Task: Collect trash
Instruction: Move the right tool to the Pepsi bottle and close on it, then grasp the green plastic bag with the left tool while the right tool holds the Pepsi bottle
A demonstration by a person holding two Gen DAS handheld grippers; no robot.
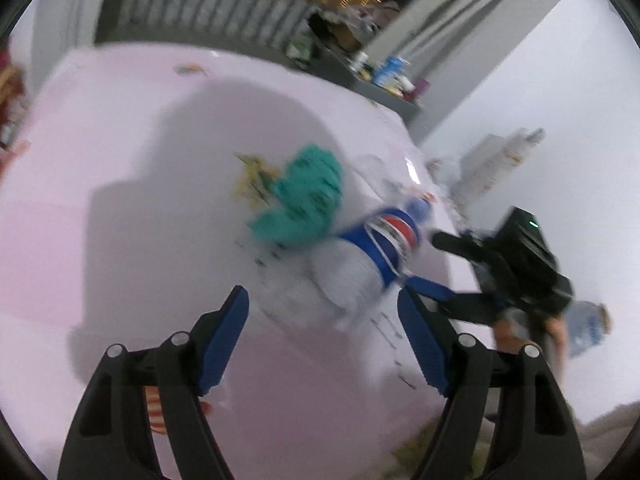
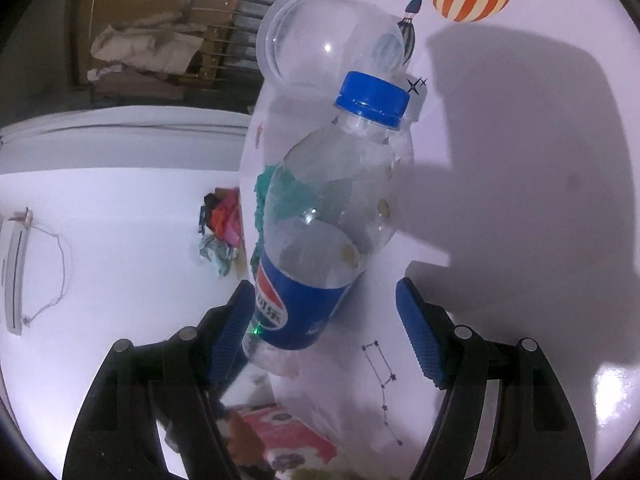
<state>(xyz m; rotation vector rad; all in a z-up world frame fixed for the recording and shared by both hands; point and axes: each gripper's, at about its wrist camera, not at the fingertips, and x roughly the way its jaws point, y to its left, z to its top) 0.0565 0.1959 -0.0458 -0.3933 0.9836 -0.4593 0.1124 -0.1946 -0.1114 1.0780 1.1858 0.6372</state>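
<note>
The empty plastic bottle (image 2: pixel 324 236), blue-capped with a blue label, lies on its side on the pale pink surface (image 2: pixel 520 220), its label end between the spread fingers of the right tongs (image 2: pixel 326 334). The left finger pad looks to be touching or just beside the label; the right pad stands apart from it, so nothing is gripped yet. A clear plastic cup (image 2: pixel 320 40) lies just past the cap, and a crumpled teal wrapper (image 1: pixel 304 200) sits beside the bottle's far flank. The left tongs (image 1: pixel 322 344) hover wide open and empty, near the bottle's base in a motion-blurred view.

The risks, as I judge them: the bottle is round and light, so a one-sided push from the nearer pad could roll it away towards the cup or the wrapper. Closing on the tapering label end might squirt it forward out of the tongs. Both pairs converging could also knock together.
</note>
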